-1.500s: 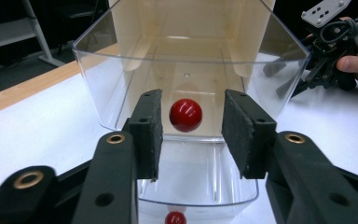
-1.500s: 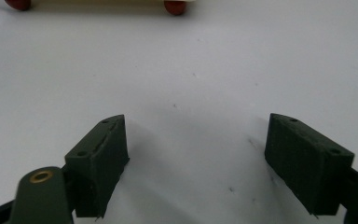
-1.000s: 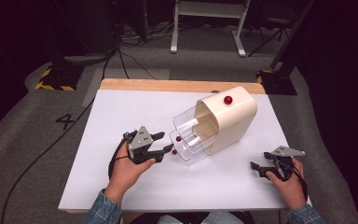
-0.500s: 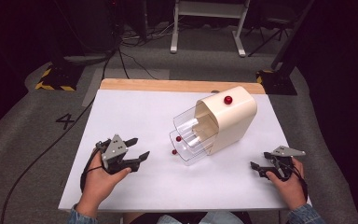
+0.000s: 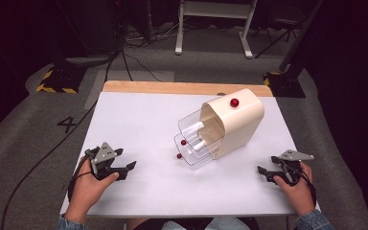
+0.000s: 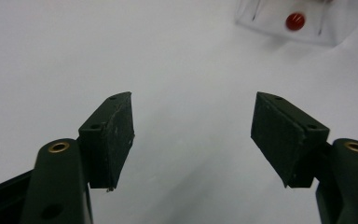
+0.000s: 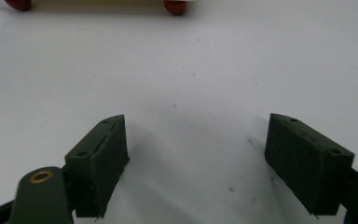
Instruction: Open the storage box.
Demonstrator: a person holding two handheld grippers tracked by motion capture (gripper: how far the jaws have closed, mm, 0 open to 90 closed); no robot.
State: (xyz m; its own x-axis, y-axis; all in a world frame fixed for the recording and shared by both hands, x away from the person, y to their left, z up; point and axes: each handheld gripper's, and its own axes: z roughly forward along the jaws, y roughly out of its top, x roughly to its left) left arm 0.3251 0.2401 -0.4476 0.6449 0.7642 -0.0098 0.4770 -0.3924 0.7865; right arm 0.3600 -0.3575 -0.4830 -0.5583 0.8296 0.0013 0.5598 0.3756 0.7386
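Observation:
A cream cabinet (image 5: 239,120) lies right of the table's middle, with a red ball (image 5: 234,102) on top. Its two clear drawers (image 5: 196,139) stick out to the left, each with a small red knob (image 5: 183,142). My left gripper (image 5: 128,170) sits near the front left, well apart from the drawers. Its jaws have just been opening and hold nothing. The left gripper view has the open gripper (image 6: 193,135) over bare table, with a red knob (image 6: 295,21) far off. My right gripper (image 5: 262,173) rests open at the front right, with nothing between its pads (image 7: 196,158).
The white table top (image 5: 139,120) has a wooden strip (image 5: 172,87) along its far edge. Two red feet (image 7: 175,6) of the cabinet stand at the top of the right gripper view. Cables and stands (image 5: 211,28) lie on the grey floor beyond.
My left hand has pulled back from the drawer knobs, leftward and toward the front edge, and its jaws have spread wider. The right hand and the cabinet have stayed put.

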